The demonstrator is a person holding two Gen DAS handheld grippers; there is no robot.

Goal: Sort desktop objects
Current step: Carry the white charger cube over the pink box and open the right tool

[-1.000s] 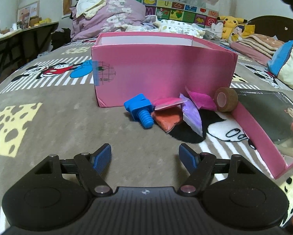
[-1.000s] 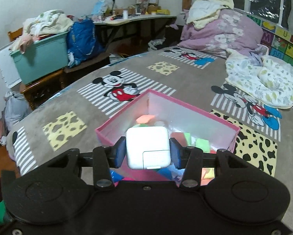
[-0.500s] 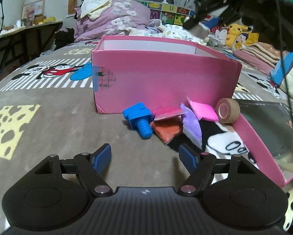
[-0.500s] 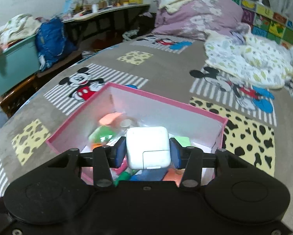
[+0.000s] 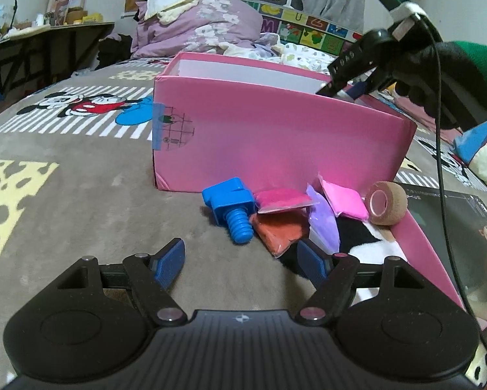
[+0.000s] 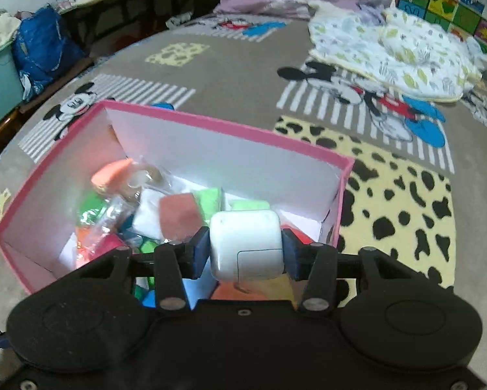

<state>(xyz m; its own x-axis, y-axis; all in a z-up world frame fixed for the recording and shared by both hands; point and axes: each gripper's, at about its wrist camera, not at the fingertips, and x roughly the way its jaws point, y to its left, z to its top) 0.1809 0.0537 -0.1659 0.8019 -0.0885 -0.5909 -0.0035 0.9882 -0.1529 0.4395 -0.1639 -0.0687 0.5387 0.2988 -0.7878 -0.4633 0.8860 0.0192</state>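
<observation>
My right gripper (image 6: 245, 251) is shut on a white cube-shaped charger (image 6: 246, 245) and hangs over the open pink box (image 6: 230, 128), which holds several coloured clay packets (image 6: 180, 216). From the left wrist view the same pink box (image 5: 276, 139) stands ahead, with the right gripper's body above its far right rim, its fingers hidden behind the wall. My left gripper (image 5: 240, 260) is open and low over the blanket. In front of it lie a blue toy bolt (image 5: 232, 209), a magenta packet (image 5: 281, 199), an orange packet (image 5: 281, 232), a purple packet (image 5: 323, 224), a pink packet (image 5: 342, 200) and a tan tape roll (image 5: 386, 203).
The pink box lid (image 5: 428, 247) lies at the right with a dark sheet inside. A gloved hand with a green sleeve (image 5: 445, 74) holds the right gripper. Heaped bedding (image 5: 198, 22) and a floral quilt (image 6: 393, 48) lie beyond the box; a desk (image 5: 48, 32) stands far left.
My right gripper has come down and forward over the pink box, still carrying the white charger. In the left wrist view it has dropped from the top edge to the box's rim. My left gripper stays put.
</observation>
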